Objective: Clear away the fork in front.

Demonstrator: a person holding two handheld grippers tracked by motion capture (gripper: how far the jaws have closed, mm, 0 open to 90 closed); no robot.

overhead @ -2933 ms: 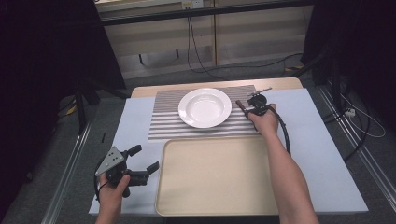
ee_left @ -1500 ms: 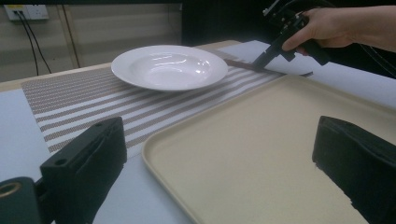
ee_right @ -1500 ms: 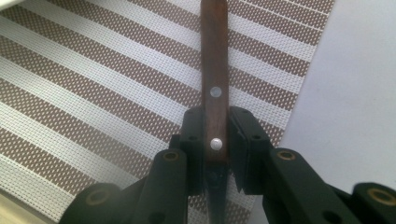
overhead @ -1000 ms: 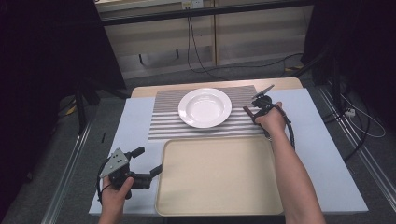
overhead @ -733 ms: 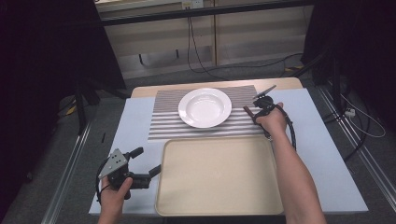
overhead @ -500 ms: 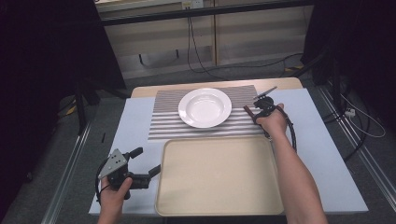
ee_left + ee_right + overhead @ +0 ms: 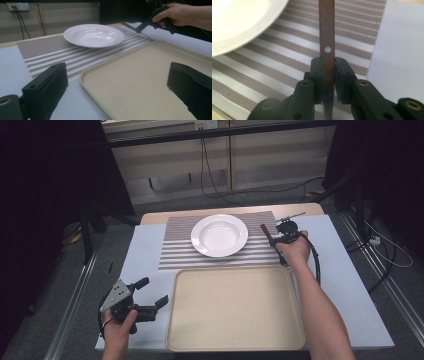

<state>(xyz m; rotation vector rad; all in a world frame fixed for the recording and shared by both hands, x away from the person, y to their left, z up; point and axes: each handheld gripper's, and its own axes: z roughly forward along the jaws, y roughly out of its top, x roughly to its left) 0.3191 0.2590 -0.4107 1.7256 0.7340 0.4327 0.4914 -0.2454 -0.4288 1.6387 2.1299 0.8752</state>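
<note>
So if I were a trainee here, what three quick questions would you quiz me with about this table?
1. True or false: the white plate sits on the beige tray.
2. What is the right gripper clamped on?
A. a wooden handle
B. the plate's rim
C. a cable
3. Fill in: the left gripper hovers with its jaws ____.

Key
1. False. The plate rests on the striped mat, beyond the tray.
2. A. The wooden handle, with a rivet, is pinched between the jaws.
3. Open, holding nothing.
</note>
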